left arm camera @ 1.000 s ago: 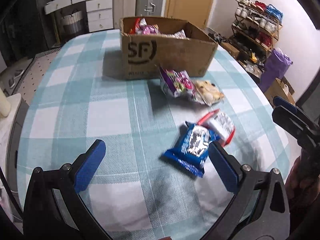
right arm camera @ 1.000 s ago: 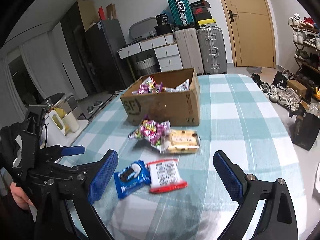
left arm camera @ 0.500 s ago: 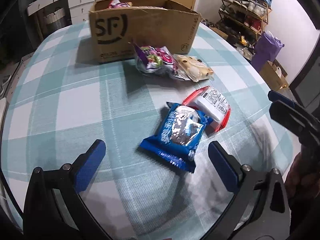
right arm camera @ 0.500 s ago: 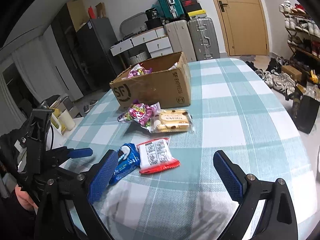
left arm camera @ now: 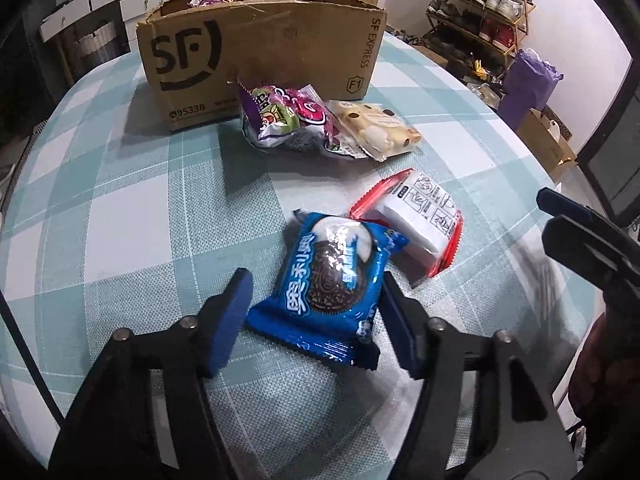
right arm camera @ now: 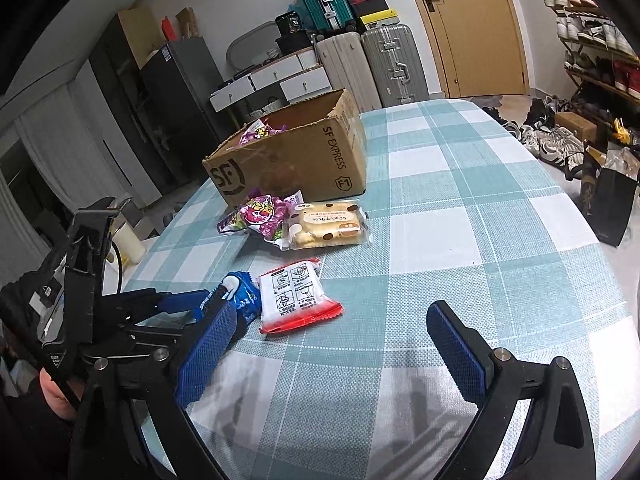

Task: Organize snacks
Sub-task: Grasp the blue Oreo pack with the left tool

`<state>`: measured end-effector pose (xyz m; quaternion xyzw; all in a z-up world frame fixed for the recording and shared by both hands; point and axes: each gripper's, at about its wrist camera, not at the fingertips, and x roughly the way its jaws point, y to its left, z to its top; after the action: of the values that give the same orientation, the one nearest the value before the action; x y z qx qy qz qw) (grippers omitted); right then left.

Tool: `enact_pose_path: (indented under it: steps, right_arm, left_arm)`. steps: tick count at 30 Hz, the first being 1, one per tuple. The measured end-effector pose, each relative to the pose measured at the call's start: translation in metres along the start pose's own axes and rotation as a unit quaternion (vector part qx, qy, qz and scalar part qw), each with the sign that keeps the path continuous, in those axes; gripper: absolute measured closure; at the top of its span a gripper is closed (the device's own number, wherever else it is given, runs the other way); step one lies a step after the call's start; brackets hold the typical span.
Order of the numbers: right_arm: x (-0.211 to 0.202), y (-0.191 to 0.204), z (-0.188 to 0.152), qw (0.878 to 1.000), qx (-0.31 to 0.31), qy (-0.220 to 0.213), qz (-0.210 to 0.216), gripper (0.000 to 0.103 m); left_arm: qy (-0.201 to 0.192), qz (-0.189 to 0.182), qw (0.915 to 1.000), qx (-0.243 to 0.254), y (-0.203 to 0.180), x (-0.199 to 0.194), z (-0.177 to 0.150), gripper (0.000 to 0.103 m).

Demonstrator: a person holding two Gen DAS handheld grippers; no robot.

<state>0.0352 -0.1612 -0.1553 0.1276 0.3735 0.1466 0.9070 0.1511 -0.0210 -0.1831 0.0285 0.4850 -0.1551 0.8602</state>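
Observation:
A blue cookie packet (left arm camera: pixel 332 280) lies on the checked tablecloth. My left gripper (left arm camera: pixel 312 316) is closing on it, both pads touching its sides; from the right wrist view this gripper (right arm camera: pixel 216 300) reaches in from the left onto the blue packet (right arm camera: pixel 244 296). Beside it lies a red-and-white packet (left arm camera: pixel 420 220) (right arm camera: pixel 292 292). A purple snack bag (left arm camera: pixel 280 120) and a cream biscuit packet (left arm camera: pixel 376 128) rest in front of the cardboard box (left arm camera: pixel 260 60), which holds more snacks. My right gripper (right arm camera: pixel 332 320) hovers open and holds nothing, just right of the red-and-white packet.
The round table (right arm camera: pixel 460 220) has bare cloth to the right of the box (right arm camera: pixel 296 164). Suitcases (right arm camera: pixel 384 64), drawers and a door stand behind it. A shoe rack (left arm camera: pixel 480 8) and a purple bag (left arm camera: pixel 528 84) sit off the table's right side.
My left gripper came down and forward over the blue packet, and its jaws narrowed from wide apart onto the packet's sides. The right gripper sank a little and stayed open.

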Motion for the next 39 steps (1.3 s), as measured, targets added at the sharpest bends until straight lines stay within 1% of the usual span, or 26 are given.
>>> enact_pose_path:
  steps: [2, 3, 7, 20, 28, 39]
  right_arm:
    - [0.001, 0.000, 0.000, 1.000, 0.001, 0.000, 0.002, 0.005]
    - [0.001, 0.001, 0.000, 1.000, 0.001, 0.000, 0.002, 0.005]
    - [0.002, 0.002, -0.001, 1.000, -0.004, 0.003, 0.000, 0.005]
    - [0.003, 0.001, -0.001, 1.000, -0.001, 0.006, -0.002, 0.005]
    - [0.008, -0.001, -0.002, 1.000, -0.001, 0.014, -0.004, 0.005]
    - [0.025, -0.003, -0.002, 0.999, 0.005, 0.036, -0.007, 0.005]
  left_arm:
    - [-0.002, -0.002, 1.0000, 0.002, 0.000, 0.000, 0.001, 0.060]
    - [-0.001, -0.002, 1.0000, 0.004, 0.000, 0.000, 0.001, 0.061]
    - [-0.003, -0.006, 0.9999, 0.014, -0.004, 0.002, 0.001, 0.062]
    - [-0.005, -0.006, 0.9999, 0.011, -0.001, -0.002, -0.003, 0.062]
    - [-0.007, 0.000, 1.0000, 0.000, 0.011, -0.010, -0.006, 0.062]
    - [-0.017, 0.007, 0.9997, -0.016, 0.031, -0.025, -0.007, 0.062]
